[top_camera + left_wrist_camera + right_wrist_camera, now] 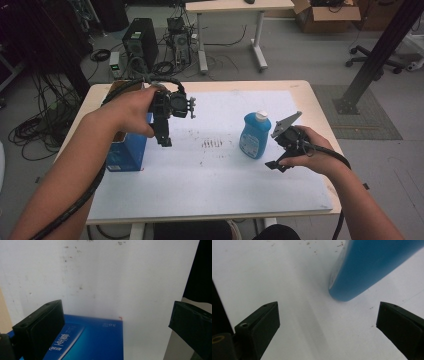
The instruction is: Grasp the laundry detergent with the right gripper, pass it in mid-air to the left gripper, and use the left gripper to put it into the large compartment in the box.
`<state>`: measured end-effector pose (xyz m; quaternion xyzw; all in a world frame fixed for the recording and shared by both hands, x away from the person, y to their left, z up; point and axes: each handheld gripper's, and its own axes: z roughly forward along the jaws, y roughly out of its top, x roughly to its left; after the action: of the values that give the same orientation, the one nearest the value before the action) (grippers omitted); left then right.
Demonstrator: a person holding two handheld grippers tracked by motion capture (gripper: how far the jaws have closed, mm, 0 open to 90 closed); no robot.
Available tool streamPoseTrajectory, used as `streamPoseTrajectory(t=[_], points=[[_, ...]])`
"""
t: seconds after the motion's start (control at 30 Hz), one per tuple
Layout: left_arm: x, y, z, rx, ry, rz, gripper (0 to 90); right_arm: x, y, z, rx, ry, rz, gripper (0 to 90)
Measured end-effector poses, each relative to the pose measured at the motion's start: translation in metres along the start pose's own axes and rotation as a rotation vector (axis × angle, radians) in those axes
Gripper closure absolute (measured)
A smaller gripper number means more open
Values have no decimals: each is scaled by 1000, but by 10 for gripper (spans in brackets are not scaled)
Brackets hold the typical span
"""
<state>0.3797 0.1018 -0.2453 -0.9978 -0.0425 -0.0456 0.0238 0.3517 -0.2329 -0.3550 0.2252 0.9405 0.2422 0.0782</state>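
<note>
Sheet point(210, 175) open between box point(127, 152), bottle point(254, 136)

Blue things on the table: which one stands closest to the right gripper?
The blue bottle with the white cap, just left of the right gripper. The blue box stands at the table's left edge.

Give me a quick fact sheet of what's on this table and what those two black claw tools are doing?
surface: wooden table covered by a white sheet with small dark marks
left gripper: raised over the blue box, jaws open, holding nothing
right gripper: low beside the blue bottle, jaws open, not touching it
bottle: upright, white cap
box: at the sheet's left edge, printed top facing up
floor behind: computer tower, cables, second desk
</note>
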Motion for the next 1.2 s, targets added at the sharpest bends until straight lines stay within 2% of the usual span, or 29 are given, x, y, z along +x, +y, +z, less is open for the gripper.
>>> streamPoseTrajectory(t=[0.03,0.17,0.37,0.6,0.67,0.77,0.87,0.97,1.07,1.1,1.2], points=[[1,0,0,1,0,3,1,-3,-3,3,-21,-2,19,49],[3,2,1,-1,-3,0,2,-7,-8,8,-40,-27,34,48],[4,2,1,13,-5,3,2,-14,-11,16,-110,-58,80,49],[6,0,-2,24,-2,0,2,-16,-9,26,-165,-62,93,46],[6,0,-2,24,0,-1,3,-17,-8,29,-184,-51,100,49],[5,0,2,48,-3,1,3,-17,-8,35,-213,-64,103,45],[5,1,3,51,-7,5,3,-17,-8,37,-233,-71,107,46],[4,1,5,50,-9,5,4,-17,-8,42,-262,-100,123,42],[4,0,6,53,-6,3,4,-17,-8,44,-268,-99,130,45],[4,0,7,69,-10,6,4,-16,-9,45,-286,-112,130,39],[3,-1,9,66,-12,5,4,-16,-9,46,-301,-115,141,36]])
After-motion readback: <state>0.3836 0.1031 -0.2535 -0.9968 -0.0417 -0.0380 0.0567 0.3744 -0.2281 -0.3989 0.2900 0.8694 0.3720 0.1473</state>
